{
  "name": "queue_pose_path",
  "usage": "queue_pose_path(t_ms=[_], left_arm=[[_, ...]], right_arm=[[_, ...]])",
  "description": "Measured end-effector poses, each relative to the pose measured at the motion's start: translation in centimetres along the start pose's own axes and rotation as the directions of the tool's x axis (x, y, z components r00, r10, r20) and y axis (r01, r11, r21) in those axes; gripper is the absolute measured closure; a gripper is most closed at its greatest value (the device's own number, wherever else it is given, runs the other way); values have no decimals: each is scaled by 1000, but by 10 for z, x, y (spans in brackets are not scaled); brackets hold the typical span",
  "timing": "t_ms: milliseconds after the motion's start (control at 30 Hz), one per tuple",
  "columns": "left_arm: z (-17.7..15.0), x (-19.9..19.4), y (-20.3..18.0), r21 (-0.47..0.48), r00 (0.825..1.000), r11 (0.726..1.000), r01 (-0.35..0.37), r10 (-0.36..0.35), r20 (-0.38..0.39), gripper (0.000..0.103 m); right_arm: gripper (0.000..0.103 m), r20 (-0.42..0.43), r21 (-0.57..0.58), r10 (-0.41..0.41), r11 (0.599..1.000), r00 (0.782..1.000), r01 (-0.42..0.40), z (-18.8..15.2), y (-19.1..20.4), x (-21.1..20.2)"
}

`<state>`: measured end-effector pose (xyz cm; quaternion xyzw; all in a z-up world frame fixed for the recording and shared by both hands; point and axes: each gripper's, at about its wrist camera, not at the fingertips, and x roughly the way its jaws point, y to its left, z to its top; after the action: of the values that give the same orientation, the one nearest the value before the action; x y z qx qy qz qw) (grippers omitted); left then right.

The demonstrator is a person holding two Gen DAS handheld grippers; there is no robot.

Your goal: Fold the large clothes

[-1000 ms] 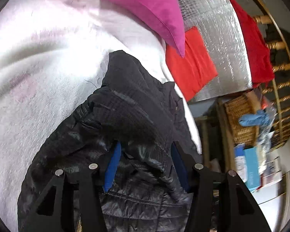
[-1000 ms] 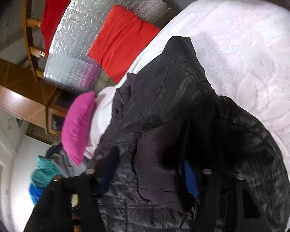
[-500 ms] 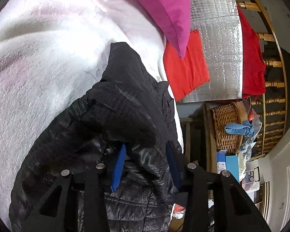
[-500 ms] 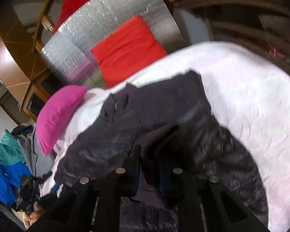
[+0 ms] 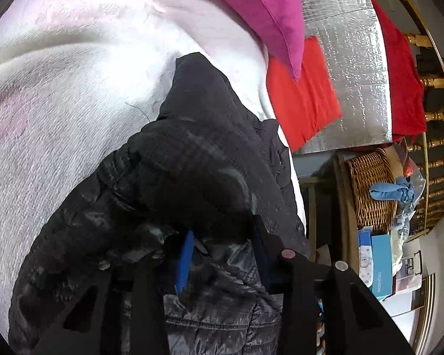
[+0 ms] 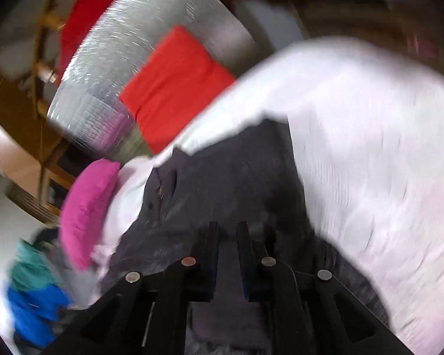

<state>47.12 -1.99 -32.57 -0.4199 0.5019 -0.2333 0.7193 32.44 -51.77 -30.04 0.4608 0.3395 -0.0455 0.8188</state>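
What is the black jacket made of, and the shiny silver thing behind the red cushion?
The black jacket looks like thin, slightly glossy synthetic cloth, probably nylon, stitched in puffy quilted rows near the left gripper; its upper part looks duller and ribbed. The silver sheet looks like foil-faced padding: mirror-bright, crinkly, pressed into a small grid. The red cushion looks like plain matte woven cloth.

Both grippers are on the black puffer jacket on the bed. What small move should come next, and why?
Probably carry the gathered fold across and lay it flat. The left gripper has a bunch of the black jacket between its fingers, and the right gripper is nearly closed over the same fabric, though that view is blurred. The jacket lies humped on the white bedspread, not yet flat.
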Motion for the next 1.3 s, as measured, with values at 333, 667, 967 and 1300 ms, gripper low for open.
queue_pose_path(t_ms=[333, 667, 967, 1300], left_arm=[[-2, -4, -4, -14, 998, 999, 50, -50, -26, 50], [-6, -15, -14, 65, 999, 998, 26, -28, 32, 83], [-9, -10, -25, 138, 1000, 990, -31, 31, -2, 84], [-15, 12, -15, 142, 992, 986, -92, 103, -68, 83]], right_arm=[[35, -53, 11, 10, 1000, 999, -9, -30, -8, -27], [83, -70, -115, -159, 982, 985, 150, -53, 14, -6], [86, 225, -273, -183, 931, 957, 242, -34, 62, -43], [89, 155, -153, -269, 944, 951, 292, 2, 0, 10]])
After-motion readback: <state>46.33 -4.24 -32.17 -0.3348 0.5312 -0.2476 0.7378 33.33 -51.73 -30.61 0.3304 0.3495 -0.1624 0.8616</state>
